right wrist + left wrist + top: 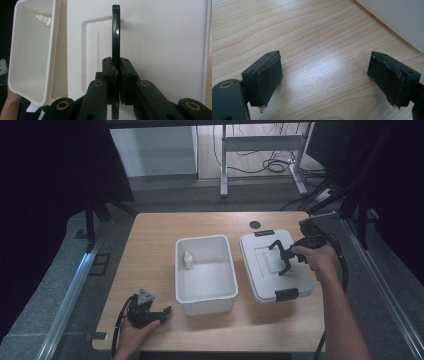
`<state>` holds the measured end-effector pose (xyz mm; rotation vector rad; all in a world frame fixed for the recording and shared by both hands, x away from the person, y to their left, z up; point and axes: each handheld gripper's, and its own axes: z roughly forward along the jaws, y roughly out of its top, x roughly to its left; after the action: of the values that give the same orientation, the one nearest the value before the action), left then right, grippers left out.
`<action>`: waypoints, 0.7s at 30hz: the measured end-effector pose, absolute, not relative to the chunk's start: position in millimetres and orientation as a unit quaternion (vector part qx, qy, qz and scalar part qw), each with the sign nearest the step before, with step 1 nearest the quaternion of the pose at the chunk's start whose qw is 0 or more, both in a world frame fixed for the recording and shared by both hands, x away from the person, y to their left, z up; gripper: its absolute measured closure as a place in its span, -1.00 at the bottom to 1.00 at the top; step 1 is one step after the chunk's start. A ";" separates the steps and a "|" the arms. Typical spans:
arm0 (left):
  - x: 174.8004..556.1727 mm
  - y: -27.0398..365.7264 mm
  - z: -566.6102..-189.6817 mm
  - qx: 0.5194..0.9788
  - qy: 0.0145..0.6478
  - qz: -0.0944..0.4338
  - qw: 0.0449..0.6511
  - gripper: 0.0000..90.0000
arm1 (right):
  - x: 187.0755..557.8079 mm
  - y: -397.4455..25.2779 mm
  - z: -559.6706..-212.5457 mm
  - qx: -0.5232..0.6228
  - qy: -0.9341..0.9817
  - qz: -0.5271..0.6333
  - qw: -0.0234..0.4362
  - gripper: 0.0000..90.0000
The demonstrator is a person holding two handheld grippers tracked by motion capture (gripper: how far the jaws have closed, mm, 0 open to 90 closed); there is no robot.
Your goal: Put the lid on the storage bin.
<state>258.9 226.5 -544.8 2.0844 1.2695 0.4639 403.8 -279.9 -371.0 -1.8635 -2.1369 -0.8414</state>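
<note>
An open white bin (206,301) stands mid-table with a small white bottle (188,260) lying inside. To its right lies the white lid (261,277), with its black handle (279,251) raised. My right gripper (286,261) is shut on that handle. In the right gripper view the jaws (117,67) pinch the thin black handle (115,30) over the lid (162,50), with the bin (30,62) and bottle (45,20) at the left. My left gripper (166,310) rests on the table near the front left, open, nothing between its pads (324,75); the bin's wall (397,20) is just beyond.
Black latches sit at the lid's far end (264,233) and near end (286,294). A dark round spot (255,224) marks the wooden table (150,245) behind the lid. Beyond the table, a desk frame (225,165) and floor cables (275,165).
</note>
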 end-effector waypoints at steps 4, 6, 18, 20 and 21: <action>258.9 226.5 -544.8 0.794 0.484 0.176 0.323 -0.72 | 402.1 -278.2 -362.4 -0.625 -0.723 -0.283 0.088 0.88; 258.9 226.5 -544.8 0.794 0.484 0.176 0.323 -0.72 | 401.5 -276.6 -358.1 -0.622 -0.725 -0.283 0.085 0.88; 259.0 226.6 -544.7 0.795 0.483 0.176 0.322 -0.72 | 401.2 -265.1 -337.8 -0.611 -0.735 -0.285 0.076 0.88; 258.9 226.6 -544.7 0.795 0.483 0.176 0.322 -0.72 | 401.2 -262.7 -334.8 -0.610 -0.735 -0.286 0.073 0.88; 258.9 226.6 -544.7 0.795 0.483 0.176 0.322 -0.72 | 401.3 -260.5 -332.1 -0.608 -0.737 -0.286 0.072 0.88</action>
<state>258.9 226.6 -544.7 2.0862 1.2692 0.4615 401.3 -260.5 -332.1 -1.8279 -2.2139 -0.8597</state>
